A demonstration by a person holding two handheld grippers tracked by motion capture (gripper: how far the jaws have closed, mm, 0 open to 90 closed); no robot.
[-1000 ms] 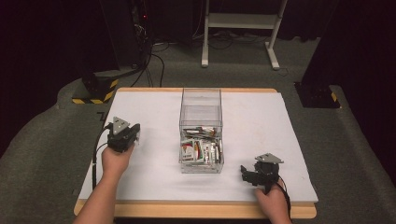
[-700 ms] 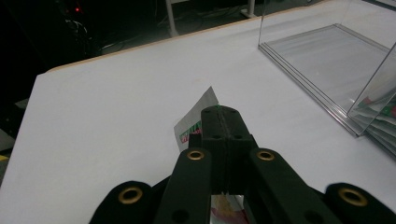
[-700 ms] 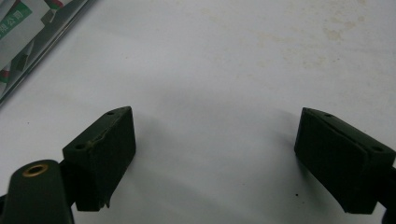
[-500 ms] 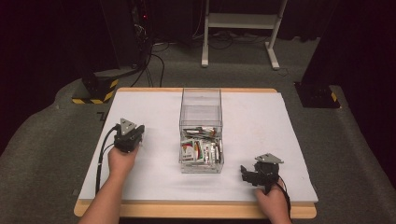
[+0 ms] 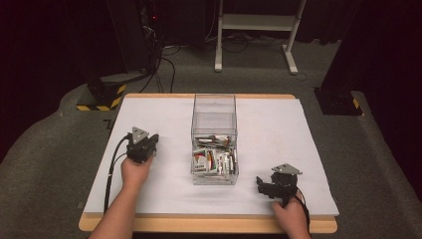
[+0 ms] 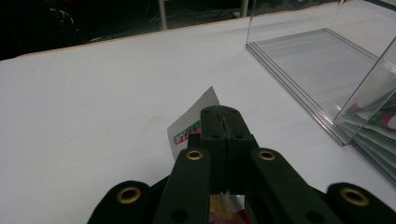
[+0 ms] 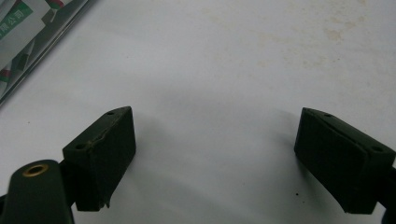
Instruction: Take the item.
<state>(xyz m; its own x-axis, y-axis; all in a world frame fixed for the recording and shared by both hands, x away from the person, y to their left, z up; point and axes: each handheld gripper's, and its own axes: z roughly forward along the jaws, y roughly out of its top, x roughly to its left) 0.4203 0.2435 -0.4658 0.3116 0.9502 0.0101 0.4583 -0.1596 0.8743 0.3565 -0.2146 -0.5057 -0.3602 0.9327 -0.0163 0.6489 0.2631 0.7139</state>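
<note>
jaws of left gripper (image 6: pixel 223 122) around packet (image 6: pixel 194 127)

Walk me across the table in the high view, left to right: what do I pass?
Left gripper shut on a packet → clear box with packets in its near end → right gripper, open.

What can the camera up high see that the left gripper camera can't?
The high view alone takes in both hands, the right tongs open over the white table, the whole clear box with its pile of packets, and the dark floor beyond. The left gripper view alone shows a packet pinched in the shut left tongs. Both show the table, box and left tongs.
</note>
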